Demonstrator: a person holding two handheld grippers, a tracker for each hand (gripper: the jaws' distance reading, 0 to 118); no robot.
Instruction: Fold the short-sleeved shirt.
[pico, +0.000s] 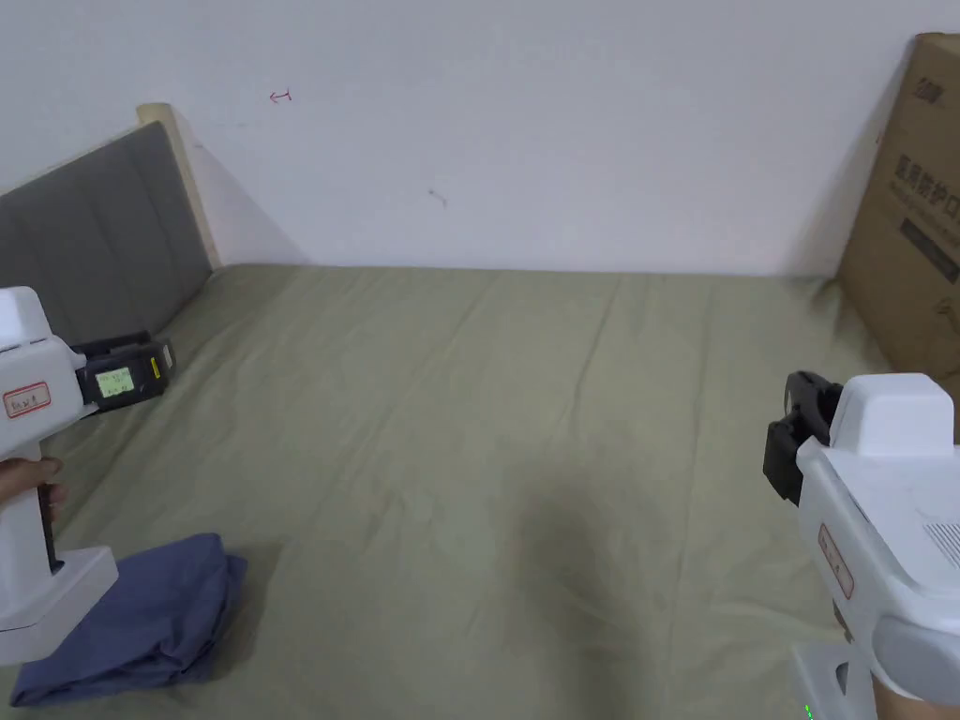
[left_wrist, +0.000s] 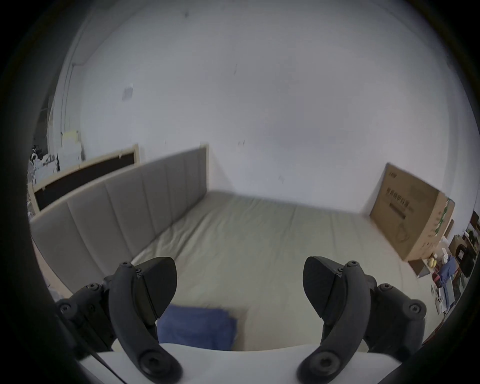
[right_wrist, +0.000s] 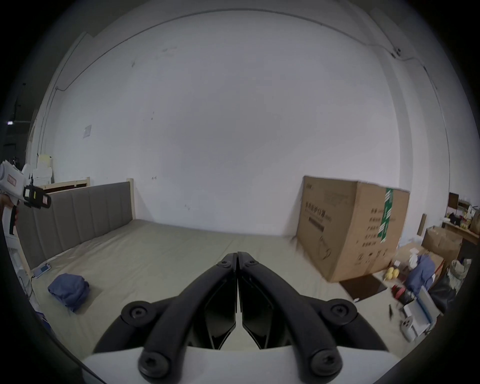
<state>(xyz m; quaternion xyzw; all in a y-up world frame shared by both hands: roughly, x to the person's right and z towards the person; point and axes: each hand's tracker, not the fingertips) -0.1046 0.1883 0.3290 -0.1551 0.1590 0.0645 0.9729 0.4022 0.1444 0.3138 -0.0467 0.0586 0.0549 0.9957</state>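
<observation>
- Olive-green sheet covers the bed (pico: 487, 394), creased lightly, running back to a plain white wall (pico: 525, 131).
- A grey padded headboard (pico: 94, 234) stands along the bed's left side; a large cardboard box (pico: 914, 206) stands at the far right corner.
- The short-sleeved shirt (pico: 131, 623), blue, lies in a bunched, folded heap on the sheet at the near left, just below the left claw (left_wrist: 240, 288).
- The left claw is held above the bed, its jaws spread wide with nothing between them; a hand (pico: 33, 478) grips its white handle.
- The right claw (right_wrist: 237, 256) is pressed together, tips meeting, pinching nothing, well apart from the shirt.
- The right gripper view takes in what the head view cuts off: cluttered floor to the right of the box, with smaller boxes (right_wrist: 441, 240) and blue cloth (right_wrist: 422, 270), and a phone (right_wrist: 42, 269) lying on the sheet near the headboard.
- The left gripper view shows a second, wood-framed panel (left_wrist: 85, 171) behind the headboard.
</observation>
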